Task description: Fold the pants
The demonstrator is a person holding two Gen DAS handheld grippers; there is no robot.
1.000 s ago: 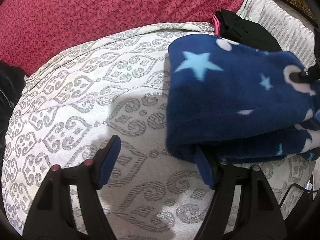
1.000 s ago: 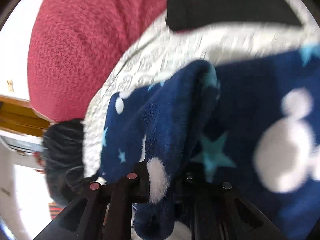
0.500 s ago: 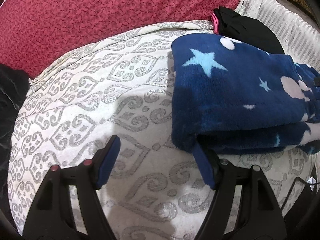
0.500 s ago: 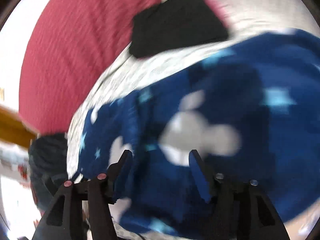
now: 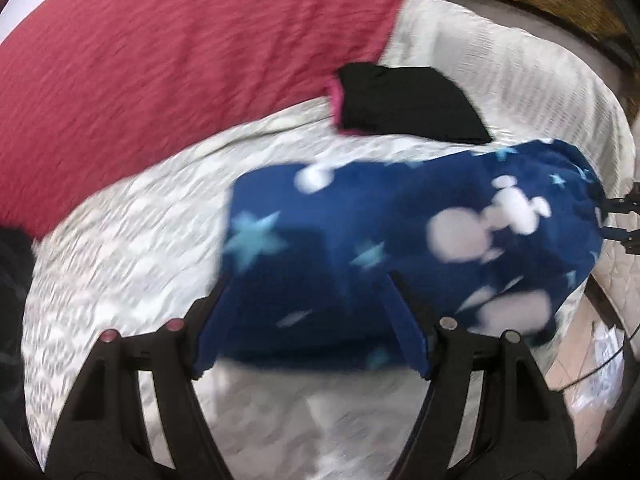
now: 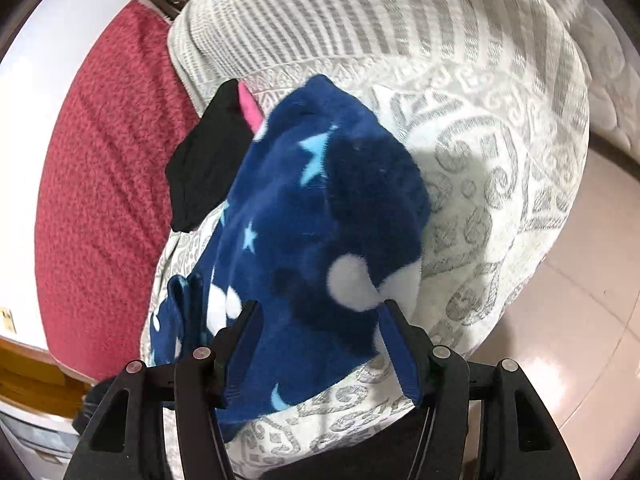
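The navy fleece pants [image 5: 400,248] with light blue stars and white mouse shapes lie folded in a thick bundle on the white patterned bedspread [image 5: 120,264]. My left gripper [image 5: 308,300] is open, its jaws spread over the near edge of the bundle. In the right wrist view the pants [image 6: 320,232] lie as a mound in front of my right gripper [image 6: 320,320], which is open with its jaws on either side of the near end. The right gripper's tips show at the far right of the left wrist view [image 5: 620,220].
A folded black garment with a pink edge [image 5: 404,108] lies behind the pants. A red blanket [image 5: 160,48] covers the back left. A striped white pillow [image 6: 380,12] lies beyond. Tiled floor [image 6: 580,280] lies past the bed's right edge.
My right gripper let go of the pants fold and opened. My left gripper moved right, over the bundle's near edge. The pants now lie in a flatter folded bundle.
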